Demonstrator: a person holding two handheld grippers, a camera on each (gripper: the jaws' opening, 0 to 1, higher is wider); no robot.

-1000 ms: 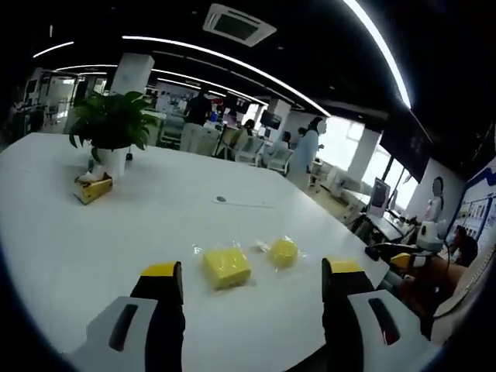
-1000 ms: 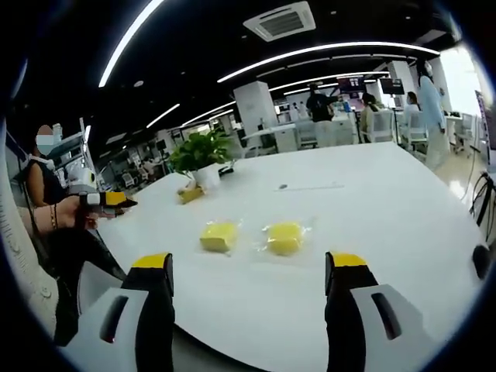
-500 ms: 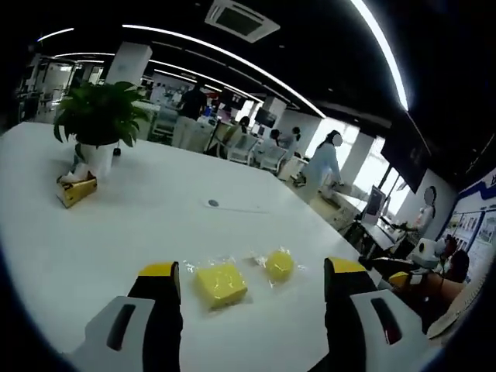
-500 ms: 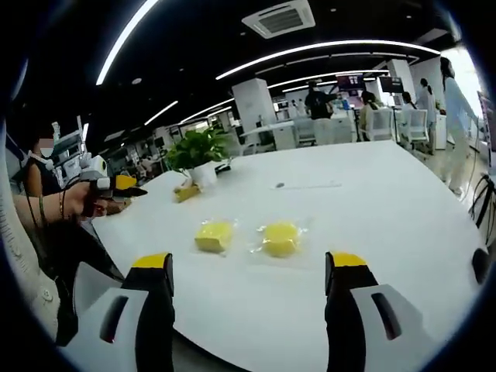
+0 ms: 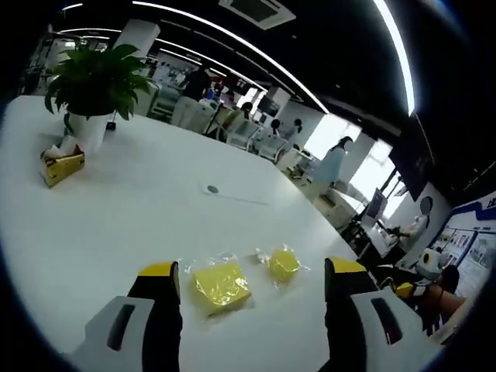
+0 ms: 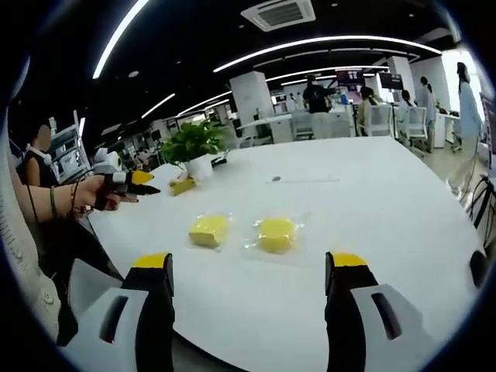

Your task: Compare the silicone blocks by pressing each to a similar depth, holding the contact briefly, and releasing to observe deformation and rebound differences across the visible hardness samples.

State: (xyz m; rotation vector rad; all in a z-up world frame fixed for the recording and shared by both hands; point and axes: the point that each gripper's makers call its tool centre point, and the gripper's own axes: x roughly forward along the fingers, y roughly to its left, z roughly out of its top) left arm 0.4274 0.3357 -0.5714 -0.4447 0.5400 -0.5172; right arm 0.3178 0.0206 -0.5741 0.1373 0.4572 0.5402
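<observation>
Two yellow silicone blocks in clear plastic wraps lie side by side on the white table (image 5: 116, 232). The square block (image 5: 222, 284) sits just ahead of my left gripper (image 5: 252, 268), nearer its left jaw. The round block (image 5: 284, 263) lies to its right. My left gripper is open, above the table, with nothing between its jaws. In the right gripper view the square block (image 6: 208, 230) and the round block (image 6: 276, 233) lie ahead of my open right gripper (image 6: 249, 260). A hand holds the left gripper (image 6: 130, 181) over the table's left edge.
A potted green plant (image 5: 93, 77) and a small yellow box (image 5: 62, 167) stand at the table's far side, also seen as the plant (image 6: 194, 143) and box (image 6: 183, 186). People and office desks fill the background. The table edge runs close under both grippers.
The left gripper has come forward over the table edge, toward the blocks, and its view has tilted. The blocks have stayed where they were. Both grippers remain open.
</observation>
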